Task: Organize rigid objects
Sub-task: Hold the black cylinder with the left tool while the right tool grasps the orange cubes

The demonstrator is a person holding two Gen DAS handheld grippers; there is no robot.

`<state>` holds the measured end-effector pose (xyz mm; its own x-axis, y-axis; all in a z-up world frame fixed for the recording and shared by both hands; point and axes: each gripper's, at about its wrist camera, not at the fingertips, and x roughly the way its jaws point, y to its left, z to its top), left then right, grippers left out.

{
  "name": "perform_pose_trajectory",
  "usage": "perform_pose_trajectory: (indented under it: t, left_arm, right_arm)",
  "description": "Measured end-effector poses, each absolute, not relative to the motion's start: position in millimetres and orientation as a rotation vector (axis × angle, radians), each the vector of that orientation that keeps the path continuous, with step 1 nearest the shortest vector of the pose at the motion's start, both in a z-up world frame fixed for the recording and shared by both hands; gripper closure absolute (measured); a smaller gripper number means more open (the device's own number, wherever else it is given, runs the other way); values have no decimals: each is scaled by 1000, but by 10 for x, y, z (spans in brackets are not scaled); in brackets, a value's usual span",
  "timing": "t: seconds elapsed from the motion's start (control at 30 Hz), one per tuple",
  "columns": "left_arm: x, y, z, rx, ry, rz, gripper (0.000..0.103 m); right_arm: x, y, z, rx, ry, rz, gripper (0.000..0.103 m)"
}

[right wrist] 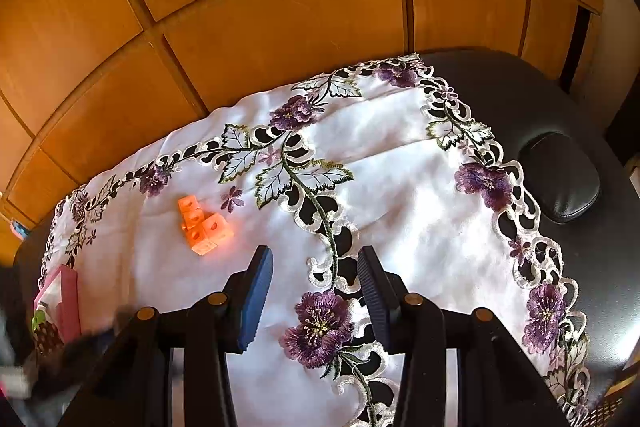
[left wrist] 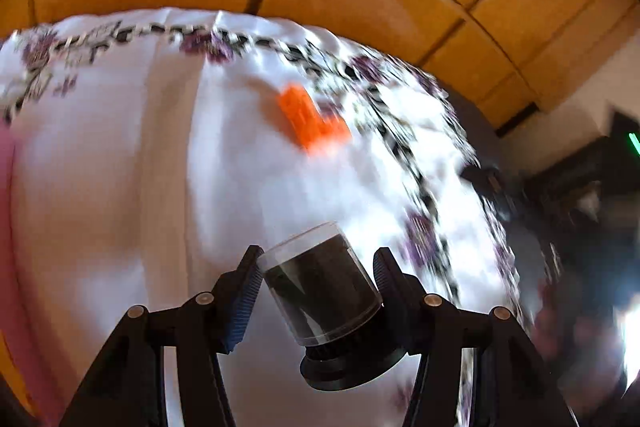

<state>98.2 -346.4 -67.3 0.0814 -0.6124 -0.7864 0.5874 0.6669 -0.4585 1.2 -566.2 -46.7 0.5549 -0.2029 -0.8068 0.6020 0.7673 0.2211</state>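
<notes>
Your left claw (left wrist: 318, 273) grips a clear, dark-filled jar (left wrist: 320, 287) by its sides, tilted; smooth plastic may slip. Your right claw (right wrist: 316, 275) hangs open, empty. Orange blocks (right wrist: 202, 229) lie far left.

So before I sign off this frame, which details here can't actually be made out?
- Left wrist view: motion blur smears the orange blocks and the tablecloth border.
- Left gripper: whether both pads press the clear-lidded jar is unclear.
- Right wrist view: the pink box is cut off by the fisheye edge and a blurred dark shape.
</notes>
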Motion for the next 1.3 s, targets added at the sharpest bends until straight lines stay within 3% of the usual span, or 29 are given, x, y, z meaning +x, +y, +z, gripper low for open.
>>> perform_pose_trajectory:
  t: [0.17, 0.53, 0.77, 0.9, 1.13, 1.17, 1.2, 1.3]
  left_arm:
    - [614, -3294, -820, -14, 1120, -900, 45]
    - [652, -3220, -897, -134, 1108, -909, 47]
    - [670, -3162, -924, -170, 1107, -929, 47]
    - [677, -3132, -931, -192, 1108, -938, 47]
    - [677, -3114, -935, -208, 1109, -948, 47]
    - [679, -3111, -935, -210, 1109, -949, 47]
    - [679, -3109, -933, -212, 1110, -949, 47]
    - [682, -3100, -930, -216, 1111, -948, 47]
  right_arm:
    - [31, -5617, -497, 505, 875, -485, 59]
    - [164, -5411, -589, 500, 927, -296, 59]
    - [600, -5050, -602, 297, 999, -194, 58]
    - [968, -4945, -701, 199, 1071, -149, 44]
    - [1356, -4932, -948, 97, 1150, -196, 44]
    - [1378, -4933, -969, 98, 1153, -192, 45]
    - [1395, -4937, -990, 97, 1155, -185, 65]
    - [1313, -4879, -932, 89, 1117, -177, 64]
